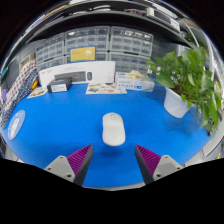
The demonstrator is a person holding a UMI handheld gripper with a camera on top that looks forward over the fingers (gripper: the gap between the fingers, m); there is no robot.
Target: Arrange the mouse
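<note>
A: What is the surface like, and the room past it?

B: A smooth, matte blue tabletop (60, 135) fills the foreground. At its far edge stands a long white box-shaped unit (78, 73), and behind that a wall of pale storage drawers (95, 45) runs across the room, one bearing a yellow label (83, 53).

A: And the mouse?

B: The white mouse (114, 129) lies on the blue surface, rounded and glossy, an elongated oval with its long axis pointing away. It sits just ahead of the gripper (114, 160), roughly on the line between the two fingers but beyond their tips.

A: Are the fingers on it?

B: No. They stand wide apart with nothing between them; the purple ribbed pads (80, 159) face each other across bare blue table, clear of the mouse.

A: What else lies around the mouse?

B: To its right and farther back, a leafy green plant (190, 75) spreads from a white pot (176, 102). To its left, well apart, a round white object (16, 123) rests near the table's edge. Beyond the mouse, in front of the white unit, lie flat printed papers (105, 89) and a small white box (58, 87); their print is too small to read.
</note>
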